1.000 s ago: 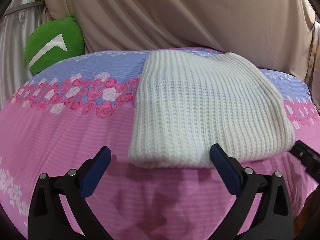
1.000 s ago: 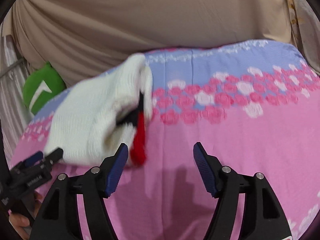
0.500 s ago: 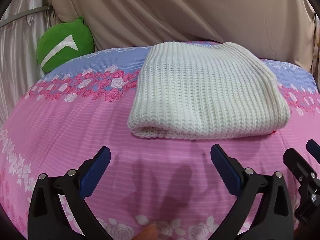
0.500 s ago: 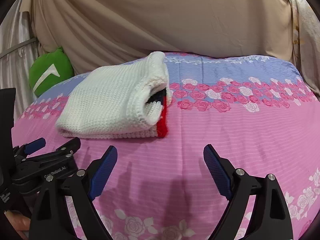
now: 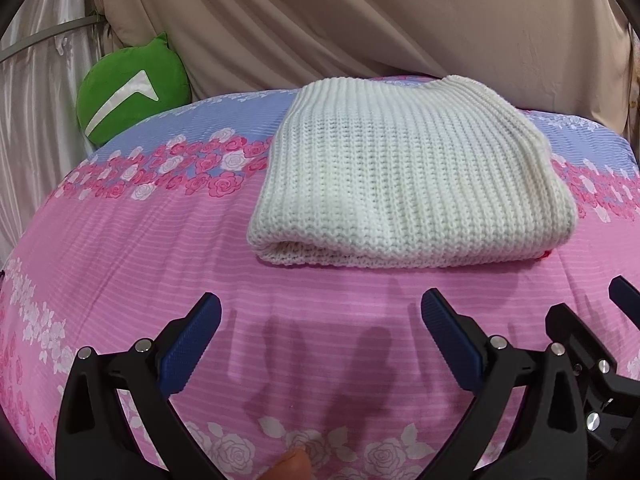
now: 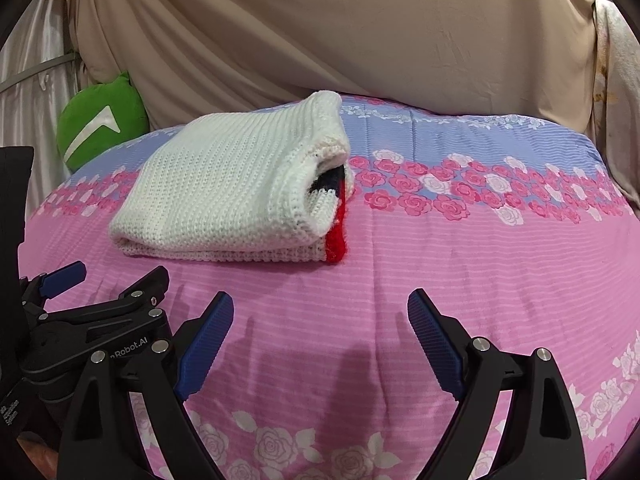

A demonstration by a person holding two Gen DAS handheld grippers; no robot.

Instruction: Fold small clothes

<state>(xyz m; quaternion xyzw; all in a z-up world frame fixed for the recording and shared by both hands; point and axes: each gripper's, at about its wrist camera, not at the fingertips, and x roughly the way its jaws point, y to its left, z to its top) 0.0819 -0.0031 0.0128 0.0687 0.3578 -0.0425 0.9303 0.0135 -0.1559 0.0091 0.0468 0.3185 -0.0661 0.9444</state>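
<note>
Setting: bed (image 5: 120,248) with pink, rose-printed cover, beige drape (image 5: 400,20) behind, green cushion (image 5: 132,92) at 10 o'clock.

Left wrist view. Item: white knit sweater (image 5: 408,184), folded into a compact block, lying flat on the bed at 12 to 1 o'clock. Left gripper (image 5: 320,340): fingers spread wide, nothing between them, well short of the sweater's near edge. Change: a second ago the sweater's edge lay right at the fingertips; now bare cover separates them. Right gripper's tip shows at 4 o'clock.

Right wrist view. Item: same sweater (image 6: 224,188), at 10 to 11 o'clock, red and dark trim visible at its open end. Right gripper (image 6: 320,340): fingers wide, empty. Change: a second ago the fingers stood narrower and close beside the garment; now they are spread and clear of it.

Assessment: both grippers released and drawn back; this fold looks complete, garment at rest.
</note>
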